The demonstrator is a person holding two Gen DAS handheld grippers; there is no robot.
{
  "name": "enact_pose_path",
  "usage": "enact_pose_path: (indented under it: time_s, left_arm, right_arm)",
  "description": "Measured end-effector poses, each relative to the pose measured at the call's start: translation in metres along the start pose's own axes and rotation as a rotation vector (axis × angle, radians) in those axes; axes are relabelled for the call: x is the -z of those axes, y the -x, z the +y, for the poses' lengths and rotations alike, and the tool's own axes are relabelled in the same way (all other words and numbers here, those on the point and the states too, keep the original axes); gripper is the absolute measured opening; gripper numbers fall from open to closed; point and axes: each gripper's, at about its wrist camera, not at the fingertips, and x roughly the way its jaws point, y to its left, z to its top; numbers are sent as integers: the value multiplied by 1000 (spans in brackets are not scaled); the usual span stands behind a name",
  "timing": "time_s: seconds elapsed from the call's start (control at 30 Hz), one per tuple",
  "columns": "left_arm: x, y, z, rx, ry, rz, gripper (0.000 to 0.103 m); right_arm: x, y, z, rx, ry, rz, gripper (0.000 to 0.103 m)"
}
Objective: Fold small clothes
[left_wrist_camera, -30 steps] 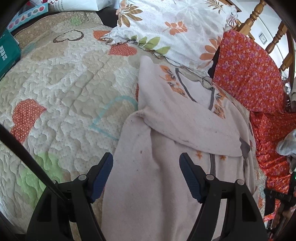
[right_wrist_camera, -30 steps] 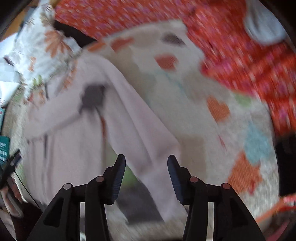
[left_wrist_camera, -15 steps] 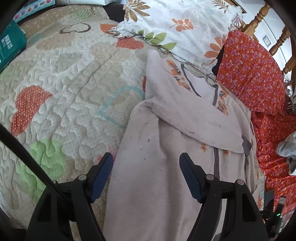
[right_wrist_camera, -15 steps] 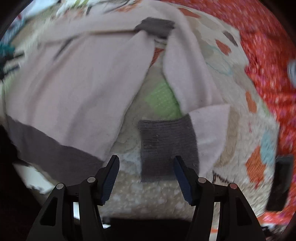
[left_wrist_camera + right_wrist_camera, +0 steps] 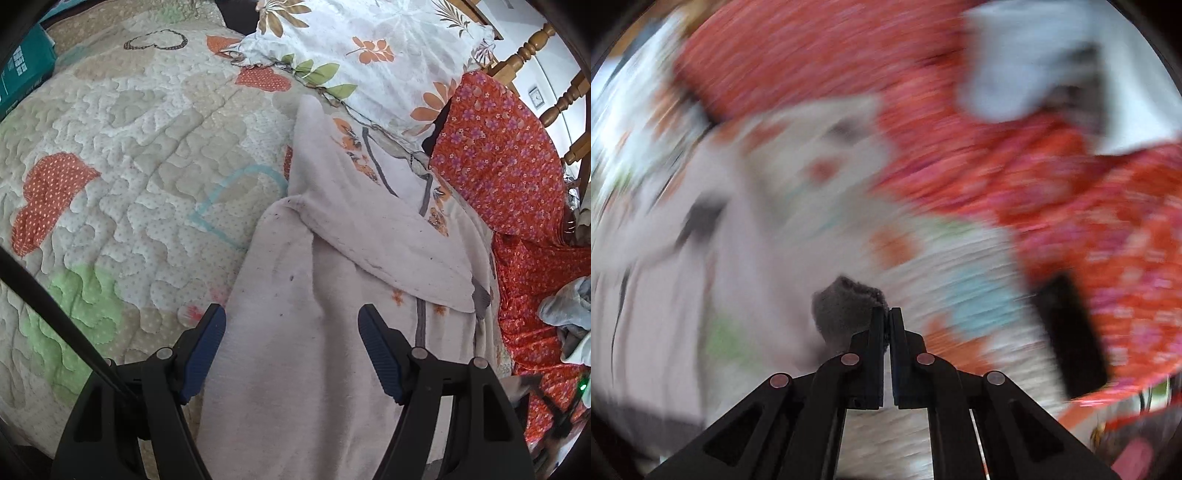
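Note:
A pale pink small sweater [image 5: 314, 295] with grey trim lies on the quilted bedspread [image 5: 129, 166], one sleeve folded across its chest. My left gripper [image 5: 291, 332] hovers open over the sweater's lower body, nothing between its blue pads. In the blurred right wrist view, my right gripper [image 5: 888, 314] is shut on the grey ribbed sleeve cuff [image 5: 846, 306] and holds it lifted above the bed; the pink sweater [image 5: 683, 266] trails off to the left.
A floral white pillow [image 5: 369, 55] and a red flowered cloth [image 5: 509, 177] lie beyond the sweater. A wooden headboard [image 5: 546, 66] stands at the back right. A teal box [image 5: 22, 74] sits far left. A dark phone-like slab [image 5: 1067, 332] lies on the quilt.
My right gripper closed on the grey cuff that lay between its open fingers and swung up and away with it. The left gripper stayed open over the sweater.

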Motion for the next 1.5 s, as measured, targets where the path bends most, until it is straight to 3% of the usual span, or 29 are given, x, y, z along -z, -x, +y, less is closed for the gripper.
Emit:
enact_pose_path:
  time_s: [0.13,0.3,0.5,0.67,0.83,0.93,1.13,1.37,1.5]
  left_arm:
    - [-1,4,0,9,8,-6,73]
    - [-5,11,5,18,31,-15,73]
    - [-16,33,11,-21,21,-88,73]
    - [-29,61,21,-84,-1,-193,73]
    - [-46,87,55,-165,71,-293,75]
    - [-54,98,75,-211,117,-328,75]
    - [-59,105,95,-245,164,-336,75]
    - [-61,100,89,-231,155,-322,75]
    - [-63,95,82,-243,133,-325,75]
  right_arm:
    - [-32,21,-50,86,-139,-76,2]
    - [-53,30,-35,36,-170,-115,2]
    - [-86,47,86,-254,-22,-112,2]
    - [-100,60,232,-458,153,-103,3]
    - [-94,70,382,-608,345,-79,3]
    - [-82,67,454,-660,428,-46,3]
    - [-52,24,546,-694,501,73,3]
    - [-35,-35,601,-619,504,149,4]
    - [-32,-57,621,-667,508,239,4]
